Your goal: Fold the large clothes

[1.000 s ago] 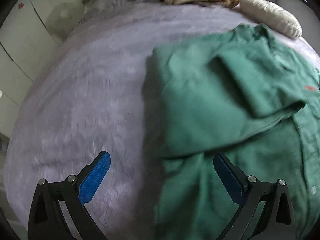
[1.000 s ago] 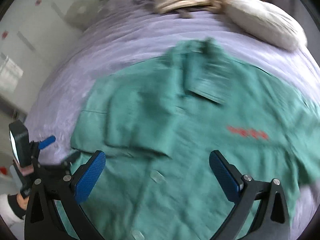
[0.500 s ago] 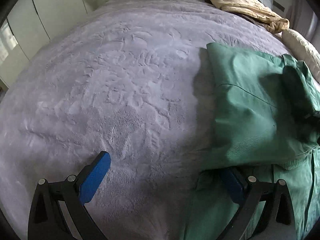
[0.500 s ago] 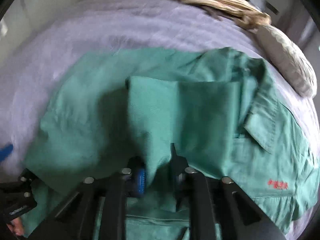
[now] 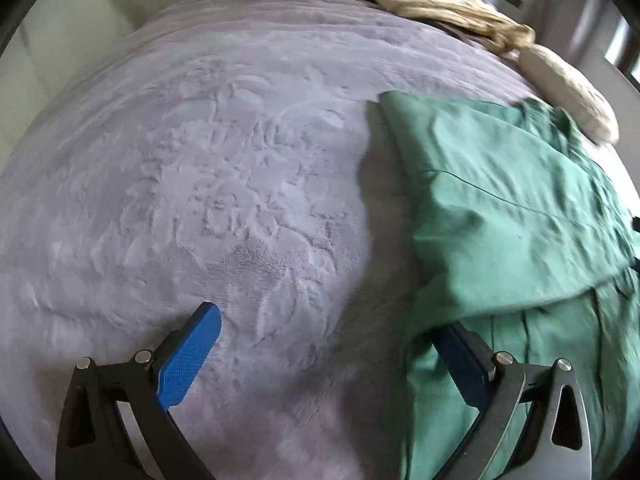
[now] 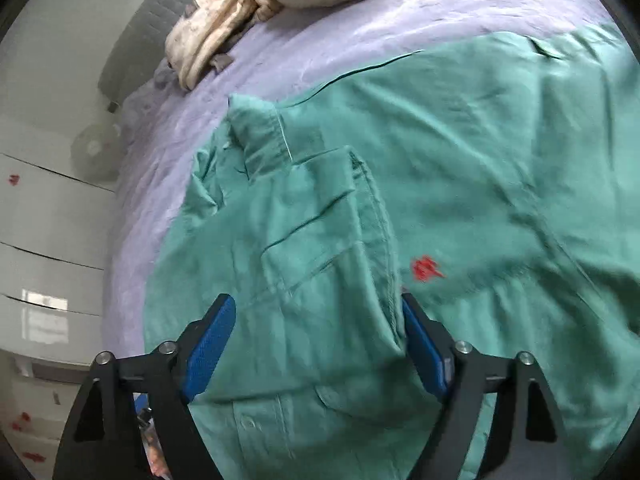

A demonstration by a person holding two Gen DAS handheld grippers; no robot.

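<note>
A large green shirt (image 6: 460, 184) with a small red logo (image 6: 426, 269) lies on a lilac bedspread (image 5: 208, 168). Its left sleeve is folded across the front, cuff (image 6: 372, 240) toward me. My right gripper (image 6: 316, 336) is open, its blue pads either side of that folded sleeve, just above the cloth. In the left wrist view the shirt (image 5: 508, 216) fills the right side. My left gripper (image 5: 332, 356) is open at the shirt's left edge; its right pad sits partly under a fold of green cloth, its left pad over bare bedspread.
A crumpled beige garment (image 5: 440, 0) and a cream pillow (image 5: 568, 88) lie at the head of the bed. In the right wrist view they show at the top (image 6: 224, 28). White drawers (image 6: 44, 240) and a small fan (image 6: 96, 150) stand beside the bed.
My right gripper was shut on the sleeve half a second ago and has opened, leaving the sleeve across the shirt front. My left gripper has stayed open at the shirt's left edge.
</note>
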